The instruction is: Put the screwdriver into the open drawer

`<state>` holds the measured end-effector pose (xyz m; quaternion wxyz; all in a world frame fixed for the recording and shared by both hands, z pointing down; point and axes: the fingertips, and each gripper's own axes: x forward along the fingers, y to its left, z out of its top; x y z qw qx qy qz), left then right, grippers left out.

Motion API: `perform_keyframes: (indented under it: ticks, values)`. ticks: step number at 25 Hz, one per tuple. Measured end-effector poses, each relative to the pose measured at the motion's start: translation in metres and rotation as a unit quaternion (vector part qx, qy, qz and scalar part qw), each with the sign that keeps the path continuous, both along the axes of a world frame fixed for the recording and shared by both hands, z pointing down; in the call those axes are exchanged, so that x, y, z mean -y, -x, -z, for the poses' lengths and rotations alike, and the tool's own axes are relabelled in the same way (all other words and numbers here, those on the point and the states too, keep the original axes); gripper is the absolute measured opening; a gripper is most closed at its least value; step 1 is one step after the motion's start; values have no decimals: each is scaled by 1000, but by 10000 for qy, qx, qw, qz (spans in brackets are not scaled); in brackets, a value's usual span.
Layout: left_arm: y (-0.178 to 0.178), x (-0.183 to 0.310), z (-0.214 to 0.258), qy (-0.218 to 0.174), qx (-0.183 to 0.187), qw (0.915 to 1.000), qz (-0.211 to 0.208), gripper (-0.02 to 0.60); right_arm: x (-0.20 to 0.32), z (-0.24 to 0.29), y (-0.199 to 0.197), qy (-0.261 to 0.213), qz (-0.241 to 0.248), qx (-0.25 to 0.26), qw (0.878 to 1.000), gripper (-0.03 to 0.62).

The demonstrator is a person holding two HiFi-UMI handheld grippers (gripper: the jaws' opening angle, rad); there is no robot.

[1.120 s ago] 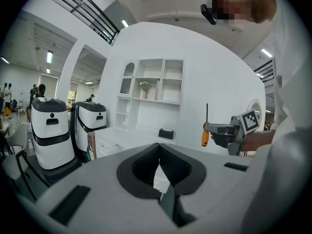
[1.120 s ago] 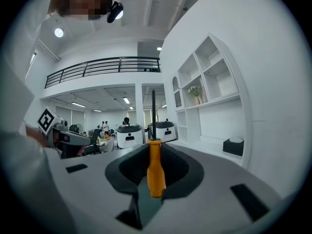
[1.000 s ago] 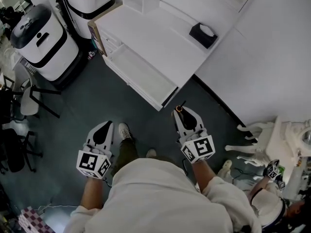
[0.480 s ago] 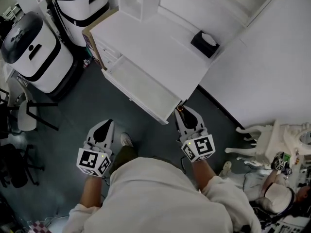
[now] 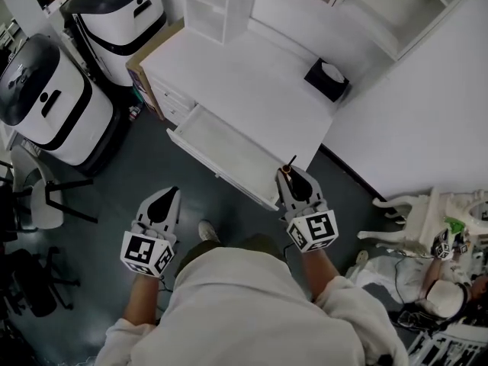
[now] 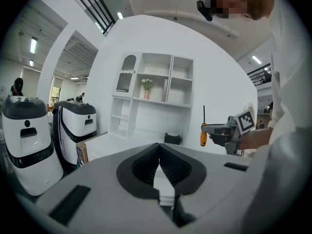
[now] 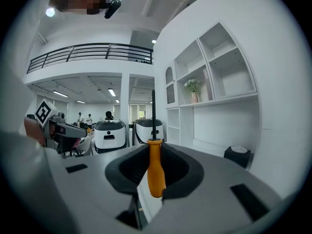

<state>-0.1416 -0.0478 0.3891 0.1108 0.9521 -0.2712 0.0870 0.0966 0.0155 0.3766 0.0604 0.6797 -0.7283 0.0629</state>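
Dark grey floor (image 5: 152, 166) under the fingers (image 5: 163, 206), white table (image 5: 244, 75) just ahead of them, white shelves (image 5: 210, 2) and wall (image 5: 412, 128) beyond, two white-and-black machines (image 5: 46, 97) off to their left, strip lights (image 6: 33, 45) overhead

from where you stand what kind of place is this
Probably a robotics lab or demo hall staged like a home: a white desk with an open drawer, white-and-black robot-like machines beside it, and a railed mezzanine overhead.

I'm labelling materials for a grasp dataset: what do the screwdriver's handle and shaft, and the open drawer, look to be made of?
The screwdriver has a handle that looks like orange plastic, smooth with a dull sheen. Its shaft is thin and dark, probably blackened steel. The drawer is made of flat matte white panels, likely painted or laminated board; the pictures cannot settle which.
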Motion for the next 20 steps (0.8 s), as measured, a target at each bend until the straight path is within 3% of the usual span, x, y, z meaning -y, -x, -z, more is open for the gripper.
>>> perform_keyframes:
  ticks: [6,14,20]
  values:
    - [-2,23,-7,65,72,9999,46,5,29,-13,-6,173,75,-78,9998,74]
    - [-6,39,-16,212,130,9976,642,5,74,-47,-21,530,577,-240,9966,74]
    - [-21,43,-24,333,186,9957,840,5,107,-75,-27,911,1032,-594,9887,74]
